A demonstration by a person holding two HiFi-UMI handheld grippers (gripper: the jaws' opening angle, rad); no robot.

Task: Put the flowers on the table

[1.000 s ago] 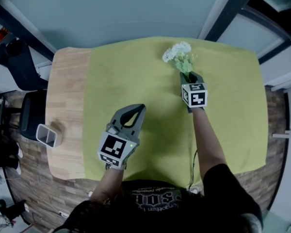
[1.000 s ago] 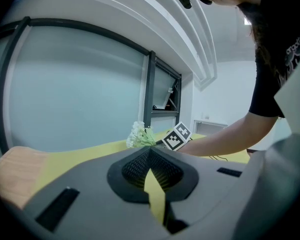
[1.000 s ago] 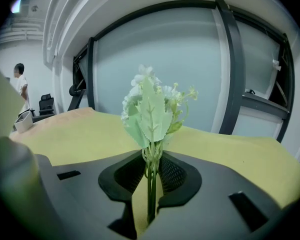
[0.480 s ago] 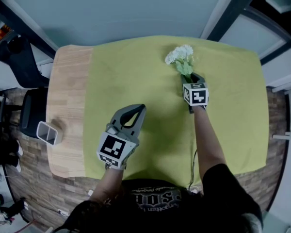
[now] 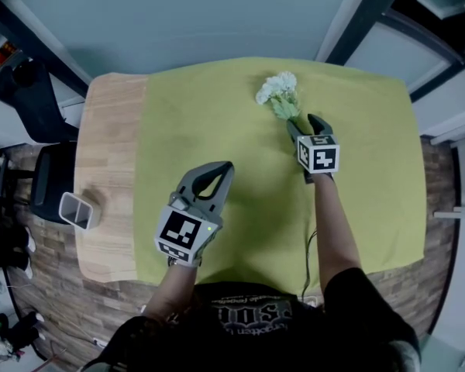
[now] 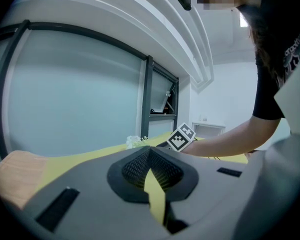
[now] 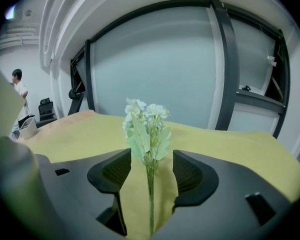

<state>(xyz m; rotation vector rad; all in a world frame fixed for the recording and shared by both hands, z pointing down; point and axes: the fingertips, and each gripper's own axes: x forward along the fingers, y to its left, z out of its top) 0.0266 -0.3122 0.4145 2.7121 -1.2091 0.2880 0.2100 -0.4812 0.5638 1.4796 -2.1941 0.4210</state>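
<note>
Clearly, the flowers lay on the yellow-green cloth, at about 12 o'clock from its middle in the head view, white heads pointing toward 11 o'clock and the green stem trailing back toward 5 o'clock. The right gripper sat just at the stem end, at 5 o'clock from the blooms, with its marker cube behind it. In the right gripper view its jaws stood wide apart; the thin stem ran straight up between them, and neither pad touched it, with cloth showing on both sides.

The left gripper was held well apart from the flowers, toward 8 o'clock from the cloth's middle, pointing to 1 o'clock. Its own view showed the two jaws meeting at the tips, with only a narrow sliver of cloth visible below that point and nothing caught between them.

The cloth covered most of the wooden table, leaving a bare strip along the 9 o'clock side. On that strip, toward 8 o'clock, stood a small grey two-compartment container.
</note>
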